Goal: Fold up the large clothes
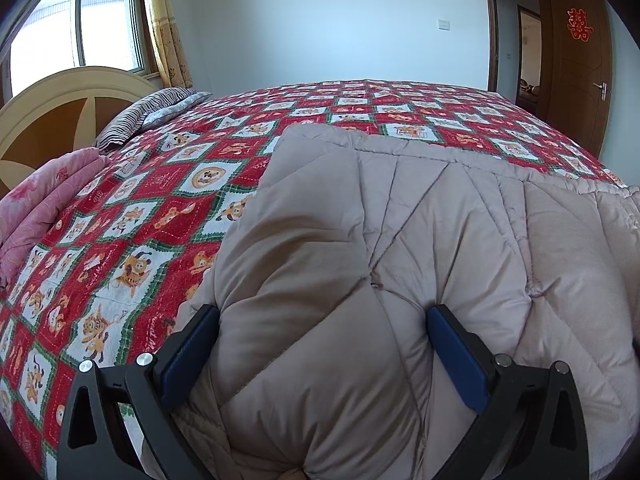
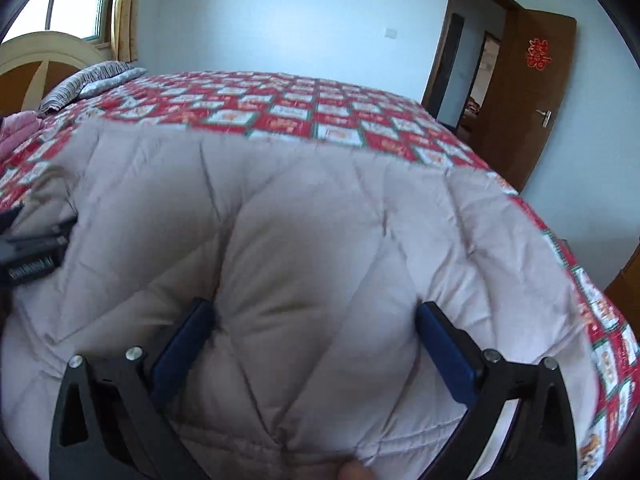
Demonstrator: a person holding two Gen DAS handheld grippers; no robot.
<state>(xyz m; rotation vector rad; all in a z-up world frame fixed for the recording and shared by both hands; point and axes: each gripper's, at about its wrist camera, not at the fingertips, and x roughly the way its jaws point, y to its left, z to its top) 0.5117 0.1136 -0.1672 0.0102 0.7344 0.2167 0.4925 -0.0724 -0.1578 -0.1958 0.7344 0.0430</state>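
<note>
Item: grey quilted garment (image 1: 400, 240), near side of bed, over red patterned bedspread (image 1: 160, 184). We straddle its puffed near edge with left gripper (image 1: 324, 320) and right gripper (image 2: 316, 316), jaws spread, likely preparing a fold.

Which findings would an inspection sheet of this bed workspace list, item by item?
Surface: bed with red patchwork bedspread, printed with cartoon animals.
Job's things: beige quilted comforter spread on the near side, puffy.
Clutter: pink folded blanket and striped pillow near the headboard.
Grippers: left tool and right tool both spread wide, comforter bulging between the blue pads; not clamped.
Cables: nothing seen.
Surroundings: window with yellow curtain, open brown door with red ornament.
</note>
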